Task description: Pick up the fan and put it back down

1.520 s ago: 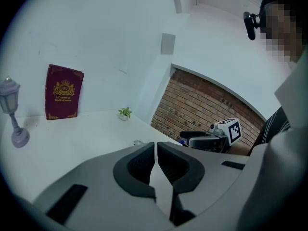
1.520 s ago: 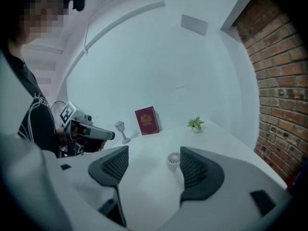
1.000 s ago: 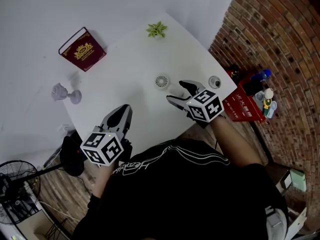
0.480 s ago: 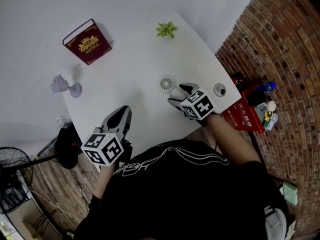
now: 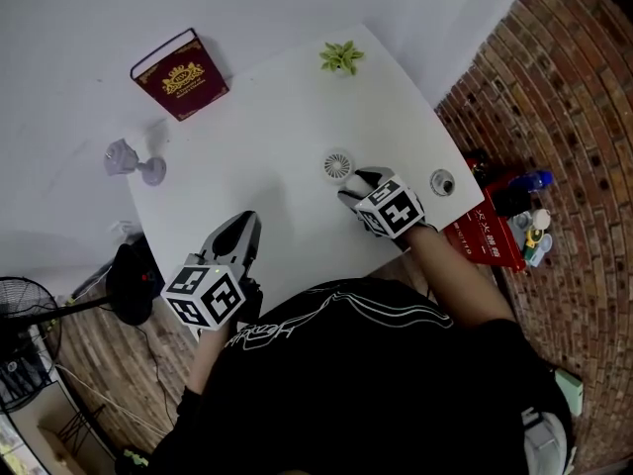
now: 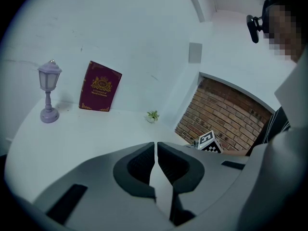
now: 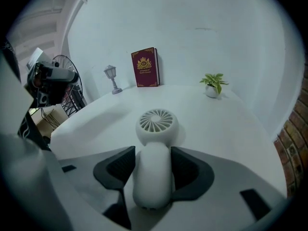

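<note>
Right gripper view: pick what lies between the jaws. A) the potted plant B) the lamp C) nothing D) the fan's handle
D: the handle of the white fan lies between the jaws of the right gripper, which have just been closing onto it.

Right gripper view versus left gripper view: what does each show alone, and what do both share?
Only the right gripper view: the fan between the jaws of the right gripper, which have just been closing, pads against its handle. Only the left gripper view: the left gripper, jaws together and empty, and the right gripper's marker cube. Both: the table, book, lamp and plant.
</note>
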Available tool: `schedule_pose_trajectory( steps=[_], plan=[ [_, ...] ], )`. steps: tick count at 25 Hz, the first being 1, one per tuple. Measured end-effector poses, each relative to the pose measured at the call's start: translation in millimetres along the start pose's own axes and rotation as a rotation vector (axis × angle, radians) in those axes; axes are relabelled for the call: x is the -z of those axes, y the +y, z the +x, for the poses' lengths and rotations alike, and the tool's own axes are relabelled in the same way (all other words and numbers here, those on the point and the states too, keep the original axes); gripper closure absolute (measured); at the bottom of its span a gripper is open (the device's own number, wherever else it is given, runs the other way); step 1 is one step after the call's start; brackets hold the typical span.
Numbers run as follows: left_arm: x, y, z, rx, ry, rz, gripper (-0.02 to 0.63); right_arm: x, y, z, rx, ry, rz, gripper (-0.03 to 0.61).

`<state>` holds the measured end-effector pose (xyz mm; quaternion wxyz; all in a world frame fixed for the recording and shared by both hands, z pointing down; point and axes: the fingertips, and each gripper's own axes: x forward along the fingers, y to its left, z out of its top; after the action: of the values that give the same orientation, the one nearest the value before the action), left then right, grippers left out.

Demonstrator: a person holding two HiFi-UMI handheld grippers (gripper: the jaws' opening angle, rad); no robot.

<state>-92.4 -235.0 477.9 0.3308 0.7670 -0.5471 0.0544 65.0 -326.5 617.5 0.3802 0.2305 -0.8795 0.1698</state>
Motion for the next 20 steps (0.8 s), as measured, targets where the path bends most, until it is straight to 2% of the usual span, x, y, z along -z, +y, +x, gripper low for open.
schedule_pose_trajectory(
  steps=[3, 14, 20],
  plan=[
    [1.9, 1.3, -0.7, -0.004, 0.003, -0.005, 0.571, 0.9, -3.2, 0.7, 0.02, 0.007, -0.015, 0.377],
    [5.0, 3.4, 0.1, 0.003, 0.005, -0.012, 0.571, 1.0, -4.9, -0.5, 0.028, 0.017, -0.017, 0.383],
    [0.4, -2.1, -4.8, 0.023, -0.005, 0.008, 0.571, -12.5, -1.5, -15.2, 0.041, -0.045, -0.002, 0.383]
  ],
)
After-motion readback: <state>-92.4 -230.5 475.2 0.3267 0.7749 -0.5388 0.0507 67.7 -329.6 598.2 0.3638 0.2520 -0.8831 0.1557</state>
